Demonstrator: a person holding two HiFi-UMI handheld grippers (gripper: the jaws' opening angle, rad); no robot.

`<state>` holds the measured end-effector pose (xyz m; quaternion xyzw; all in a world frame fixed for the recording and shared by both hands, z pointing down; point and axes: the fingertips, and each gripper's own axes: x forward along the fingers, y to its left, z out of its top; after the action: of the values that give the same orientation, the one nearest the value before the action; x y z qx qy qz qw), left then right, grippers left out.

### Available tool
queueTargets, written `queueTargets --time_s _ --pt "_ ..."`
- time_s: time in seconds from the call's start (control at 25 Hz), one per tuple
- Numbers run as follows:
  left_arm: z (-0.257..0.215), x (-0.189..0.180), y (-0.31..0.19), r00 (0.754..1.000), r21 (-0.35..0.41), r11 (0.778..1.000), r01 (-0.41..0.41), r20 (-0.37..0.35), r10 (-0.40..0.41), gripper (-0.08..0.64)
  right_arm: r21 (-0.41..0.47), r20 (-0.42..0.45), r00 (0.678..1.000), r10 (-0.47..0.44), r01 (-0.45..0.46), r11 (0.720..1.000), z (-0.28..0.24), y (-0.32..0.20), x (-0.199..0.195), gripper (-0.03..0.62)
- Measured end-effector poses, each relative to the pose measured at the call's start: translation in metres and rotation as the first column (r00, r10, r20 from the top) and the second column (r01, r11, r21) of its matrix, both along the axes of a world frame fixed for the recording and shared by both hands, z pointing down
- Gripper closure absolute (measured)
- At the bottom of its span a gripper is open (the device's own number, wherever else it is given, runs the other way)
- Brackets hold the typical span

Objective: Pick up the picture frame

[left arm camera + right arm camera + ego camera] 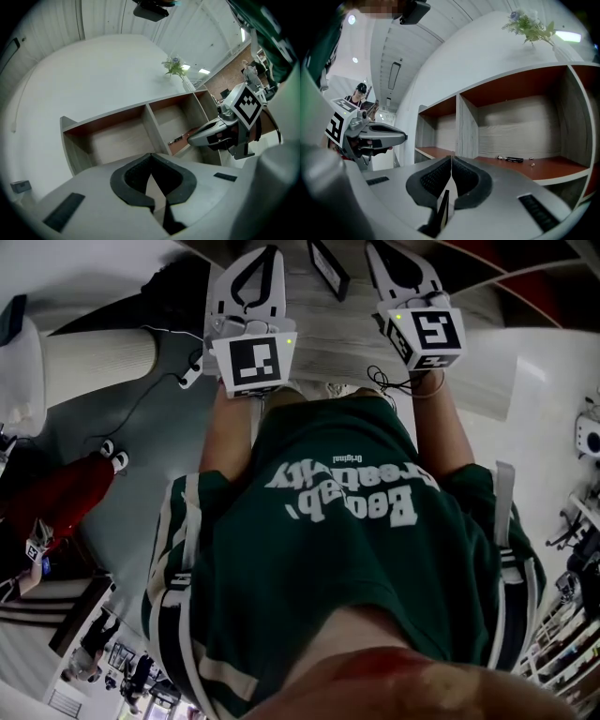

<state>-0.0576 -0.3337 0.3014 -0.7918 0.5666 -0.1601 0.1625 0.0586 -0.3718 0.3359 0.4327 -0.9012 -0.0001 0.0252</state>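
Note:
A dark, thin picture frame [328, 268] shows in the head view at the top, over a pale wood surface [323, 343], in the gap between my two grippers. My left gripper [272, 247] is to its left and my right gripper [375, 246] to its right; I cannot tell whether either touches it. Both point level at a shelf unit [467, 133]. In the left gripper view the left gripper [151, 154] has its pads meeting at the tips, with nothing between them. The right gripper [451, 157] is likewise shut, and a thin dark edge shows low behind its pads.
The shelf unit [149, 123] has open compartments with reddish insides and a small plant [175, 67] on top. A dark pen-like thing [510, 160] lies on one shelf board. A white roll [94, 362], floor cables [155, 390] and a person in red trousers [56, 498] are at the left.

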Motion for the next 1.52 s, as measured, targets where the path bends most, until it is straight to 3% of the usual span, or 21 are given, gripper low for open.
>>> queueTargets --time_s 0.56,1.2,1.44,1.48,1.52 --pt "0.016 -0.025 -0.062 0.996 -0.021 0.997 -0.081 -0.034 0.080 0.541 -0.037 -0.048 0.997 0.060 -0.062 0.997 0.017 -0.046 -0.026 0.558" --pt "0.012 -0.037 -0.070 0.996 -0.030 0.996 -0.084 -0.036 0.083 0.541 -0.040 -0.061 0.996 0.059 -0.061 0.997 0.013 -0.052 -0.039 0.558" --pt "0.022 -0.032 -0.068 0.996 -0.041 0.996 -0.084 -0.034 0.083 0.541 -0.074 -0.011 0.999 -0.032 0.031 0.997 0.031 -0.045 -0.049 0.555" --pt "0.024 -0.030 -0.068 0.996 -0.045 0.995 -0.085 -0.032 0.084 0.541 -0.081 -0.004 0.998 -0.060 0.059 0.995 0.036 -0.042 -0.053 0.532" --pt "0.025 -0.029 -0.067 0.996 -0.048 0.995 -0.086 -0.030 0.085 0.541 -0.092 -0.010 0.997 -0.082 0.080 0.992 0.043 -0.039 -0.057 0.409"
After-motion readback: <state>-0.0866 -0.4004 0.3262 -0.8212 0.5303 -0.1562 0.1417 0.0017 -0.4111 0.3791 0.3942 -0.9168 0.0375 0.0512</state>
